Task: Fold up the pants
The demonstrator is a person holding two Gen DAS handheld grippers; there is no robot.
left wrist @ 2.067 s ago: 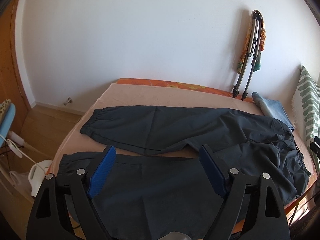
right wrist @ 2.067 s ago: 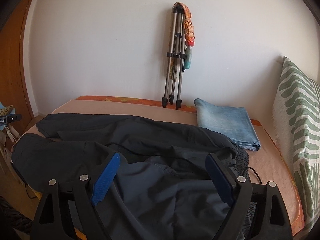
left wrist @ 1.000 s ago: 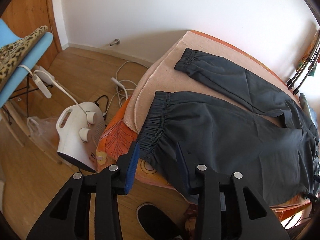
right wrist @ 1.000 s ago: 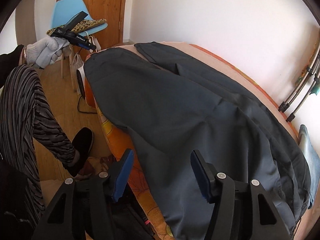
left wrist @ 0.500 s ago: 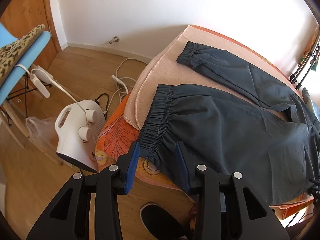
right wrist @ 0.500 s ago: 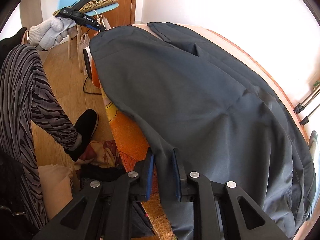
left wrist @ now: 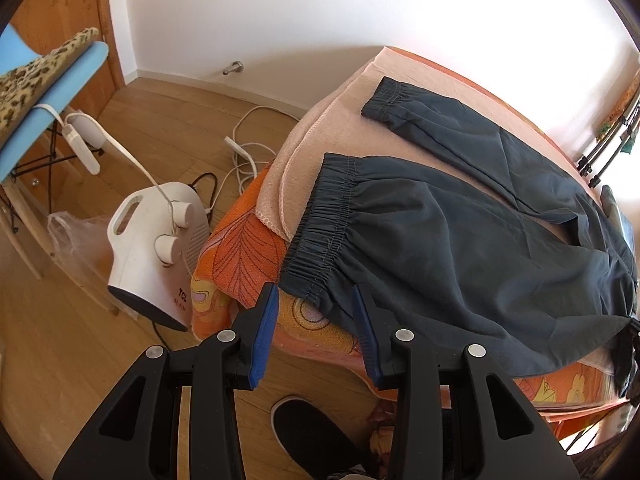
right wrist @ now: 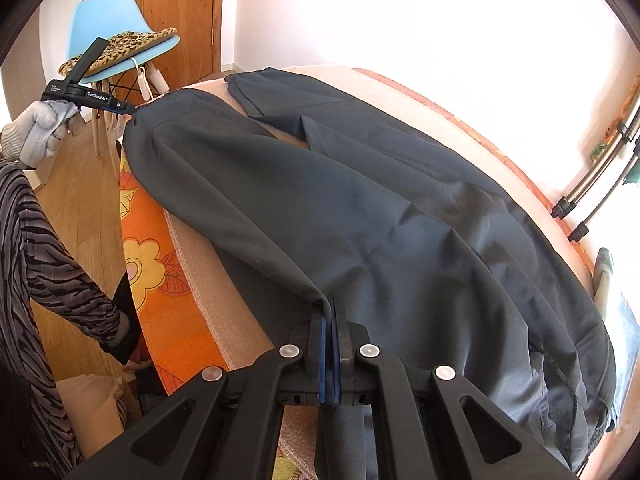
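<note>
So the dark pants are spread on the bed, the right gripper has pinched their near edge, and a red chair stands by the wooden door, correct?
Not quite: the chair is light blue, not red, as the right wrist view shows. The rest holds: the dark pants lie spread on the bed, the right gripper is shut on their near edge, and the chair stands by the wooden door.

The white heater carries "TCL" low on its side, and the left gripper reads "GenRobot.AI" along its body.
</note>
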